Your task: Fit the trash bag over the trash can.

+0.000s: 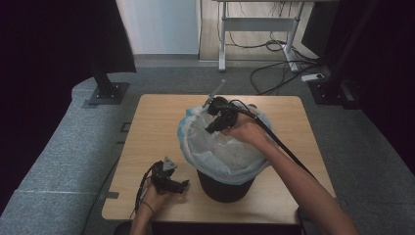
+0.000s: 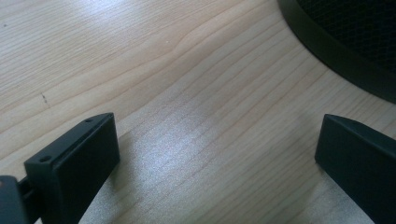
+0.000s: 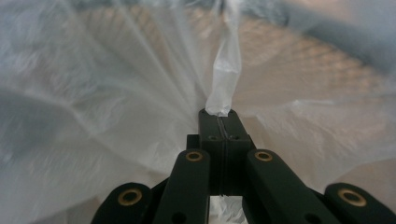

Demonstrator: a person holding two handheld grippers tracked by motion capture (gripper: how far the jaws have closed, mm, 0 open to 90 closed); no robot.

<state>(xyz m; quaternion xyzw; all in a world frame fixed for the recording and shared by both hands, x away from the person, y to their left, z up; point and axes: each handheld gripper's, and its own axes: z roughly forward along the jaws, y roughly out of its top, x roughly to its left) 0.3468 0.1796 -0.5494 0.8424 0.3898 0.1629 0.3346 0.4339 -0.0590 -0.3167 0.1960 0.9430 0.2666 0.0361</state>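
Note:
A black mesh bin (image 1: 225, 188) stands on the wooden table (image 1: 156, 122), lined with a thin white plastic bag (image 1: 220, 152) that billows over its rim. My right gripper (image 1: 209, 106) reaches over the far rim of the bag. In the right gripper view its jaws are pressed together with a twisted fold of the bag (image 3: 224, 70) pinched between the tips (image 3: 219, 114). My left gripper (image 1: 182, 185) rests on the table to the left of the bin's base, jaws wide apart over bare wood (image 2: 196, 140), with nothing between them. The bin's dark base (image 2: 345, 42) curves past the top right corner.
The table's front edge lies just below the left hand. A cable (image 1: 281, 144) trails from the right gripper along the forearm. Grey carpet surrounds the table; a desk frame (image 1: 257, 29) and loose cables (image 1: 281, 63) lie beyond it.

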